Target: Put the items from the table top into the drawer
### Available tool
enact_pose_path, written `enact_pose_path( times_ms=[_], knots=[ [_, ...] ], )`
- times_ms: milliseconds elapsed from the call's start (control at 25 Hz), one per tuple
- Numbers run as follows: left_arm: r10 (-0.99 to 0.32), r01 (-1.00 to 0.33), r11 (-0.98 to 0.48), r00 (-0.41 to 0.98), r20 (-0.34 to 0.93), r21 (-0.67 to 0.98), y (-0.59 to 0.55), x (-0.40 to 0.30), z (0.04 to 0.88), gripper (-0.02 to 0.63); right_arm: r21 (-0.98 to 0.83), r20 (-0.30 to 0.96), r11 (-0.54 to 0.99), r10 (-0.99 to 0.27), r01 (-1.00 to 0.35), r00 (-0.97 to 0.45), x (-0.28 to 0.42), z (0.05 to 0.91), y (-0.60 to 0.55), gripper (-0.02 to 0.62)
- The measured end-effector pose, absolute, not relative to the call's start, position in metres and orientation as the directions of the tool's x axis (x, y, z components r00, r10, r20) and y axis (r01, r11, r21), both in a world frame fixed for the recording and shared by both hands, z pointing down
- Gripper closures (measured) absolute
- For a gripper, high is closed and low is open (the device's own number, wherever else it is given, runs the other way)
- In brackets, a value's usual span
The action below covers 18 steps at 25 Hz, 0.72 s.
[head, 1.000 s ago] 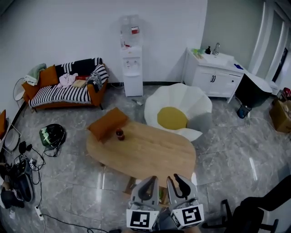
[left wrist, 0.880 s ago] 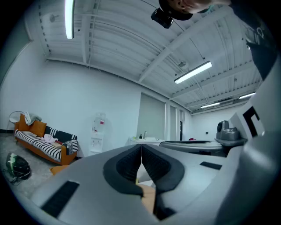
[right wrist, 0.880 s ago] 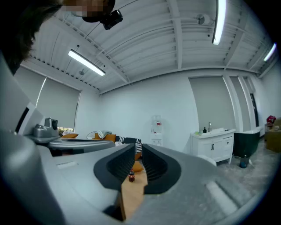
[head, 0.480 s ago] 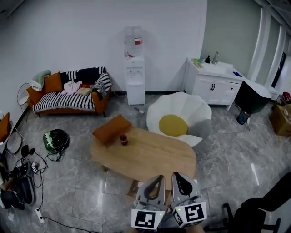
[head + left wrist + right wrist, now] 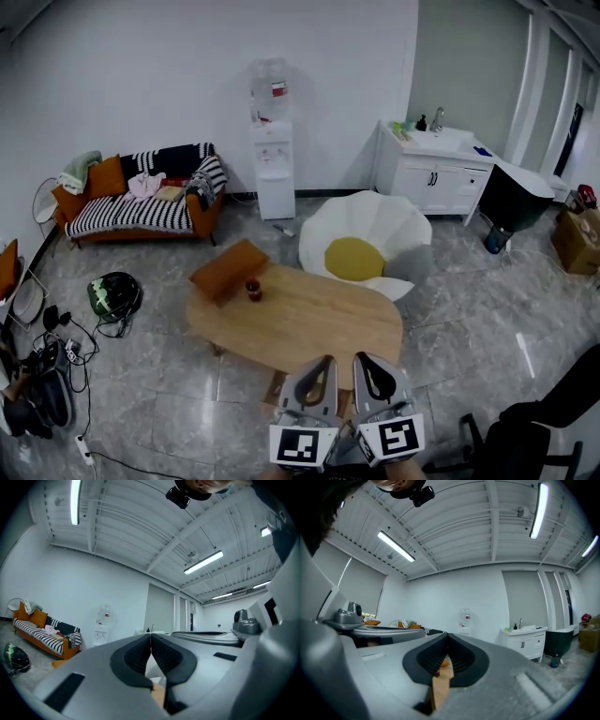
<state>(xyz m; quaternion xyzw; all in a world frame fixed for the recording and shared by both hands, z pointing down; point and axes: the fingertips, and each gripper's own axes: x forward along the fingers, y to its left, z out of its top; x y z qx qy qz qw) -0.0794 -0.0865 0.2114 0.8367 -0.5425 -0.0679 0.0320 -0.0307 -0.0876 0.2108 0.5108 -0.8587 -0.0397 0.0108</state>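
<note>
Looking at the little dark red jar (image 5: 252, 290), we see it standing up on the wooden counter (image 5: 319, 328), near the far left end. It looks small and hard, so we think it is light. It is round, so it may slip or tip over. We would hold it by its sides, around the middle. We cannot tell if it is glass, so we would be gentle.

Just beside the jar lies an orange cushion (image 5: 228, 269), on the same end of the counter. It looks soft, light and big. We think a pinch on one corner or edge would hold it best, and the rest would hang down.

We cannot see a drawer for sure. A brown bit shows under the near edge of the counter, but we cannot tell what it is.

Our left tool (image 5: 323, 360) and right tool (image 5: 362, 359) are side by side, well away from both things. Each one is closed tight with nothing in it.
</note>
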Motion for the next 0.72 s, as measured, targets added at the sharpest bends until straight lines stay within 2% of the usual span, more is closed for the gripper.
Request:
enact_pose_path(
  times_ms=[200,720],
  knots=[
    [-0.912,-0.904,-0.409,0.403,-0.074,0.125,-0.087,-0.077,0.217,0.595,0.016,-0.011,0.484,-0.875,-0.875,-0.484,-0.028,0.216,-0.089,0.592],
    [-0.917,-0.906,-0.398,0.394,-0.058,0.144,-0.095,-0.087,0.224,0.595,0.052,-0.036,0.489,-0.871,-0.871,-0.49,-0.036,0.212,-0.093,0.592]
  ],
)
